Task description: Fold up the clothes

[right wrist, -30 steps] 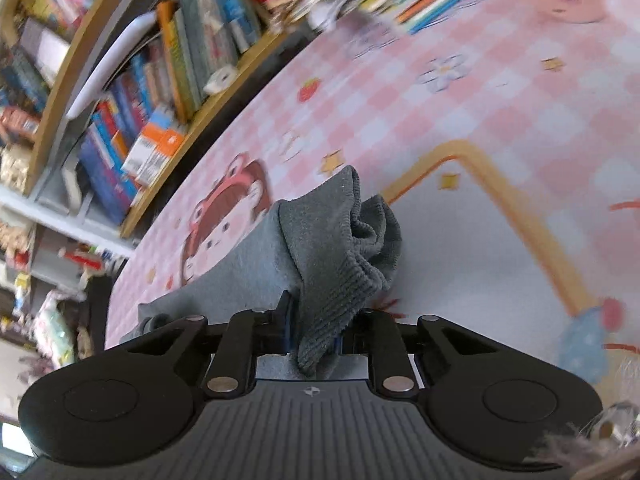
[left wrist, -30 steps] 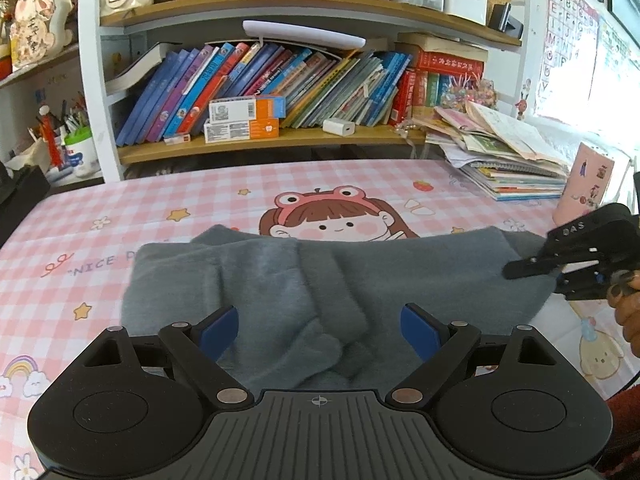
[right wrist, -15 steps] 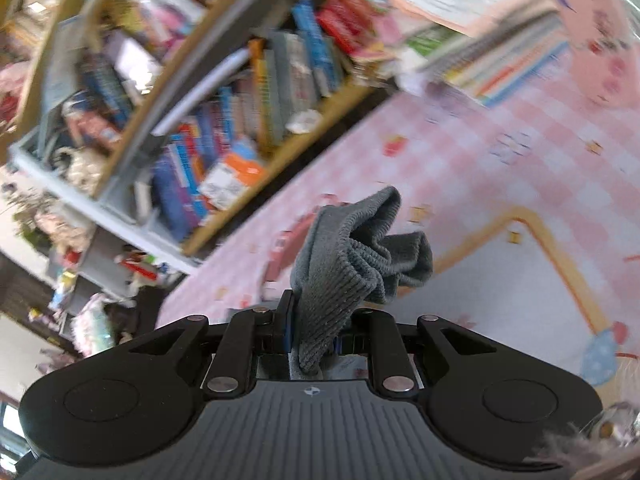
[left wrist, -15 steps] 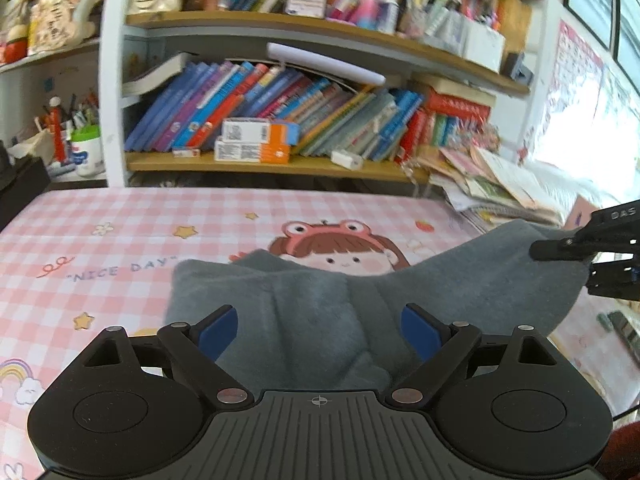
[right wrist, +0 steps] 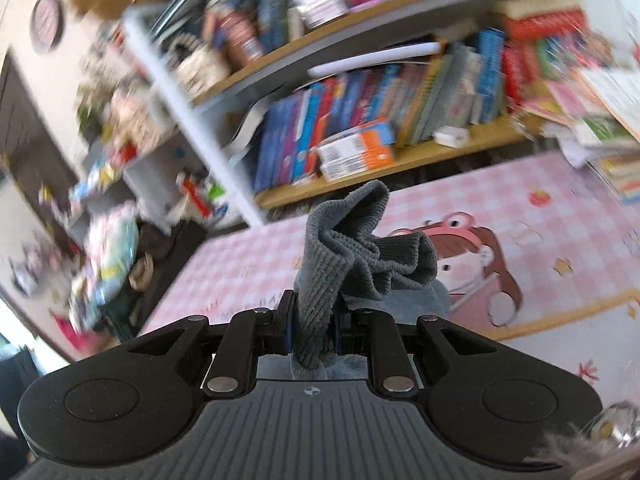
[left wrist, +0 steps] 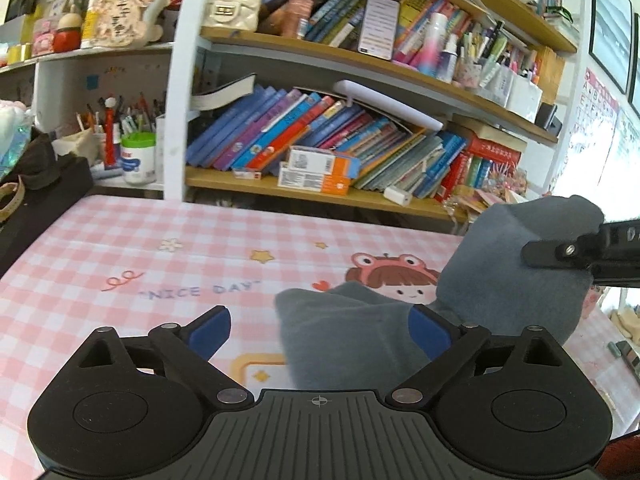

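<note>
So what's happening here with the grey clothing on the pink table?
A person is folding a grey garment on the pink checked tablecloth. The right hand-held gripper is shut on one ribbed edge, holding it up off the table. The left hand-held gripper is open, low over the part of the garment lying on the cloth, gripping nothing.

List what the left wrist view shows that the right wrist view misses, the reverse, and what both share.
Only the left wrist view: the left gripper open and holding nothing, the "NICE DAY" lettering, and the grey garment lifted in the air by the right gripper while its lower part rests on the mat.

Only the right wrist view: the ribbed cuff pinched between the shut right gripper's pads.

Both: the pink checked mat, the cartoon girl print and the bookshelf.
</note>
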A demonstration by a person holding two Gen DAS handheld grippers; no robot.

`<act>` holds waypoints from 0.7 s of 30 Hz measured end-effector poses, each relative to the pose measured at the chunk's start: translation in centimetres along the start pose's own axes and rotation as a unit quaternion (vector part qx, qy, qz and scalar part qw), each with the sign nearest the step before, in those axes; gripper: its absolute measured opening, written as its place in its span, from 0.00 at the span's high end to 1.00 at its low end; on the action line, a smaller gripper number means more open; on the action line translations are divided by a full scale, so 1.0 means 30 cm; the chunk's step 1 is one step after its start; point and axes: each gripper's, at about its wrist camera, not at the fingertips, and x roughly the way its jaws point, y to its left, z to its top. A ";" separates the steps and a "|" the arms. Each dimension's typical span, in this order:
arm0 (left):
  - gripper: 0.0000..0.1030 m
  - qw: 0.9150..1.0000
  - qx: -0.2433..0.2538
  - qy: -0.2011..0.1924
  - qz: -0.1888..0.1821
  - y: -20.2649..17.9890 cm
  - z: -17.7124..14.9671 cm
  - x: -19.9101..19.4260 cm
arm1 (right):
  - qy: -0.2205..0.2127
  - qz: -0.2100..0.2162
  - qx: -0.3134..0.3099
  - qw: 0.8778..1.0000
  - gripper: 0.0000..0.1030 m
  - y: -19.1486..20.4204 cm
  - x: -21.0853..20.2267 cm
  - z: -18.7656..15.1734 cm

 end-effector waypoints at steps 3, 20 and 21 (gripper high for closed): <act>0.03 1.000 0.001 0.002 -0.002 0.056 0.002 -0.015 | 0.014 -0.008 -0.042 0.999 0.84 0.083 0.060 -0.041; 0.02 0.998 -0.037 -0.004 -0.056 0.215 0.025 -0.013 | 0.094 0.018 -0.034 0.995 0.41 0.199 0.230 -0.160; 0.02 0.997 -0.035 -0.009 -0.071 0.204 0.032 -0.005 | 0.082 0.022 -0.030 0.996 0.37 0.189 0.205 -0.155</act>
